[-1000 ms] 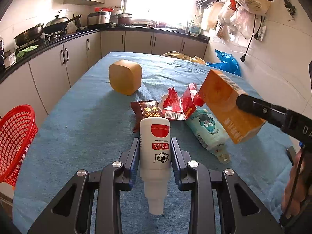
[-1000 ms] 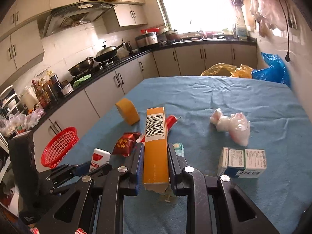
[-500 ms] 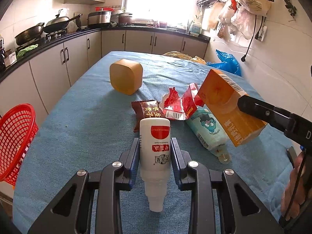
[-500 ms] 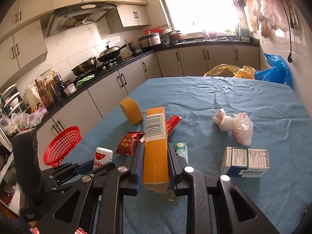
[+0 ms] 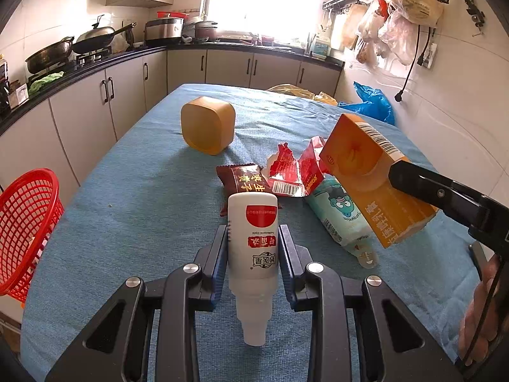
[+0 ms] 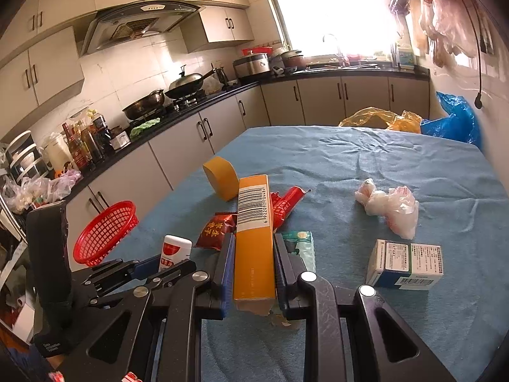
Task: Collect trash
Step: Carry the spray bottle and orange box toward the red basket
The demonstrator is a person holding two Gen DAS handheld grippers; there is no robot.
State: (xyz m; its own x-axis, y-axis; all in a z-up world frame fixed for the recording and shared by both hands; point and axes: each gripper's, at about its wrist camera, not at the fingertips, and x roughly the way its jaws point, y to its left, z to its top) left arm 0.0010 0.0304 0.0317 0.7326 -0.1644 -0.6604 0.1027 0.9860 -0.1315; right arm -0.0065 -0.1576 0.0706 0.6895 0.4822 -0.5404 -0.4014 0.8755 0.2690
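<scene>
My left gripper (image 5: 253, 237) is shut on a white bottle with a red label (image 5: 253, 242), held cap toward the camera above the blue-covered table (image 5: 136, 210). My right gripper (image 6: 253, 245) is shut on a long orange carton with a barcode (image 6: 254, 232); from the left wrist view the same orange carton (image 5: 372, 175) hangs in the air at the right. On the cloth lie a brown snack packet (image 5: 245, 181), a torn red wrapper (image 5: 296, 172), a pale green tissue pack (image 5: 340, 210), a crumpled plastic wad (image 6: 391, 207) and a white and blue box (image 6: 407, 264).
A red mesh basket (image 5: 25, 222) stands off the table's left edge. An orange rounded container (image 5: 206, 124) lies farther back on the cloth. Yellow and blue bags (image 6: 413, 121) sit at the far end. Kitchen counters with pans run along the left and back walls.
</scene>
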